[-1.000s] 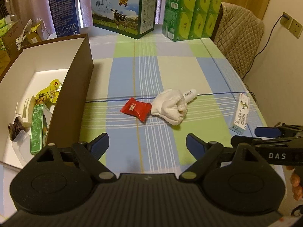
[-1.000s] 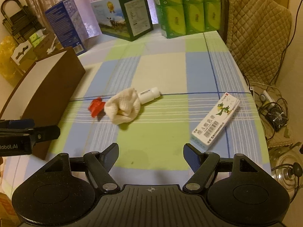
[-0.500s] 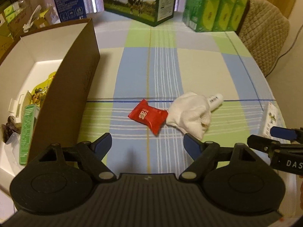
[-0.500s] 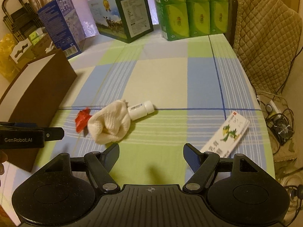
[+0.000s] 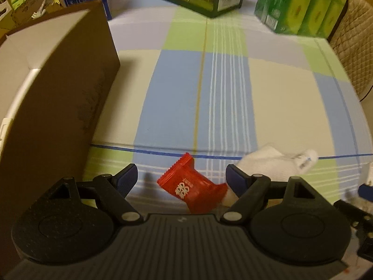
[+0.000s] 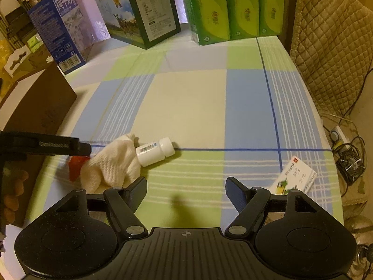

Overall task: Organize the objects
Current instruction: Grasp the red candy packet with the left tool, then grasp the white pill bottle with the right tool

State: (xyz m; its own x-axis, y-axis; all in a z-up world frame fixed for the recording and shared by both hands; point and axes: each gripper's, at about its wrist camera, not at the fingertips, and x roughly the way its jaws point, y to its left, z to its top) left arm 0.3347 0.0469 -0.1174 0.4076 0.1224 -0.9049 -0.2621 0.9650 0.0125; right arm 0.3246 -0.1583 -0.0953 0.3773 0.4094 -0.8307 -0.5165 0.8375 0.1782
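Blue-padded jaws of the left gripper (image 5: 181,178) stand wide apart, holding nothing. The red candy packet (image 5: 192,185) lies directly between and just beyond them at lower centre of the left wrist view, its long axis running diagonally from upper left to lower right. Its lower right end touches the white cloth (image 5: 265,164). The right gripper (image 6: 186,187) is likewise spread and empty; the packet sits far to its left, so the left gripper is nearer. The brown box (image 5: 58,107) fills the left edge.

White bottle (image 6: 155,151) beside cloth (image 6: 112,165)
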